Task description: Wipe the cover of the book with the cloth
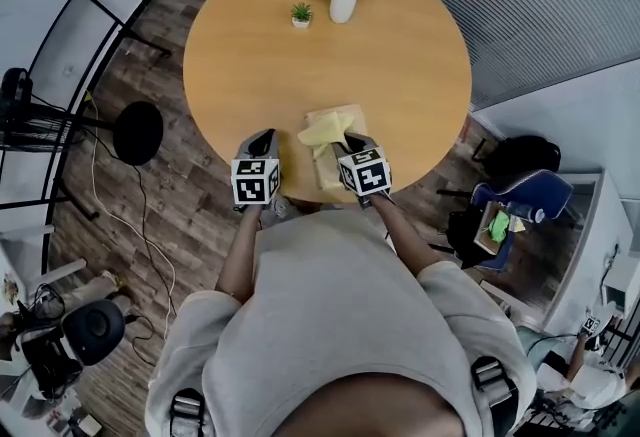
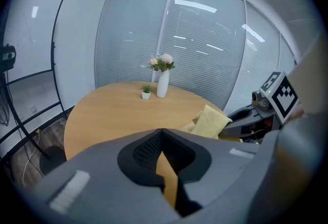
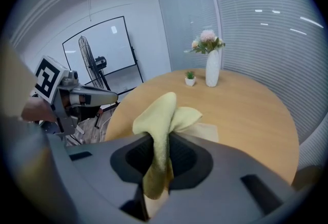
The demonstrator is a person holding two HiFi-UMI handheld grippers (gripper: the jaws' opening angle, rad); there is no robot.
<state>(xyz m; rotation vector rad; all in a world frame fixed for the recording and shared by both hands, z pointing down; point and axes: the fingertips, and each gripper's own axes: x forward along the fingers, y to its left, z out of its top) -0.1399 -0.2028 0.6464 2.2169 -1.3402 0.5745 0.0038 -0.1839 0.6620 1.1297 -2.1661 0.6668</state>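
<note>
Centrally in the head view, the book is seen on the table under the cloth; the left gripper is shown clenched empty in its view, and the cloth is held pinched by the right gripper at lower middle in its view.

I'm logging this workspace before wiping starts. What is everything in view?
Round wooden table: one, light brown, centre.
Flat book: one, tan, table's near edge.
Soft cloth: one, yellow, over the book, in the right gripper.
Slim vase of pink flowers: one, white, table's far side.
Small potted plant: one, green, left of the vase.
Round stool: one, black, floor left of table.
Left gripper: one, grey, shut, empty, left of book.
Right gripper: one, grey, shut on the cloth.
</note>
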